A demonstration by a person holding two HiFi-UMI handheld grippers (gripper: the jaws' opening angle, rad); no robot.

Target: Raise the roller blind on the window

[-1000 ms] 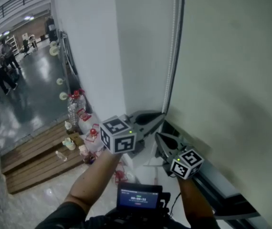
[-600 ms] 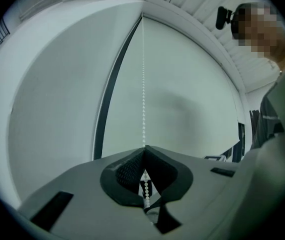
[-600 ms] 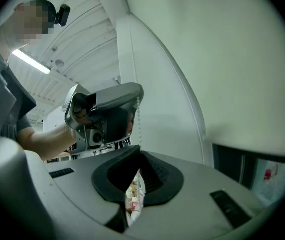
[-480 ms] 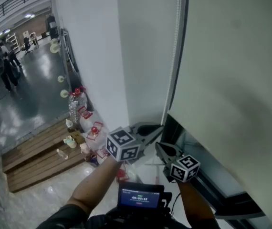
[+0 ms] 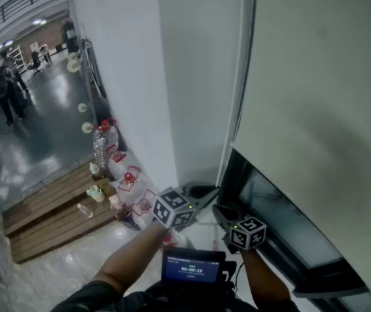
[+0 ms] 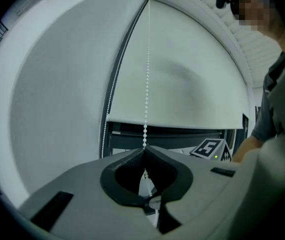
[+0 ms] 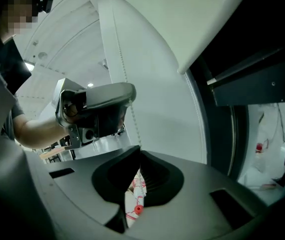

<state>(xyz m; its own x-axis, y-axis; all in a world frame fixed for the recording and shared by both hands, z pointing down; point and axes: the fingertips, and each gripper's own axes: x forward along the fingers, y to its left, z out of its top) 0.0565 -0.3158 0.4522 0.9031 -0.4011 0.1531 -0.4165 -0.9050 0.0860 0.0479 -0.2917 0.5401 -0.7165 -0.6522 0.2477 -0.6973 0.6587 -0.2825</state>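
The left gripper (image 6: pixel 144 151) has its jaws pressed together on the white bead chain (image 6: pixel 147 79), which runs straight down into the tips. The right gripper (image 7: pixel 138 150) is likewise clamped, with a strand of the chain entering its closed tips. Whether both hold the same strand cannot be told. Both grippers sit at the lower left corner of the window (image 5: pixel 283 223), the right one slightly lower and closer to the glass. The chain hangs along the window's left edge. The pale roller blind (image 5: pixel 316 103) covers the upper part of the window, and its bottom edge leaves a dark band of glass bare beneath it. Left of the window stands a white wall (image 5: pixel 195 77), with red-capped bottles (image 5: pixel 105 145) on the floor further left.
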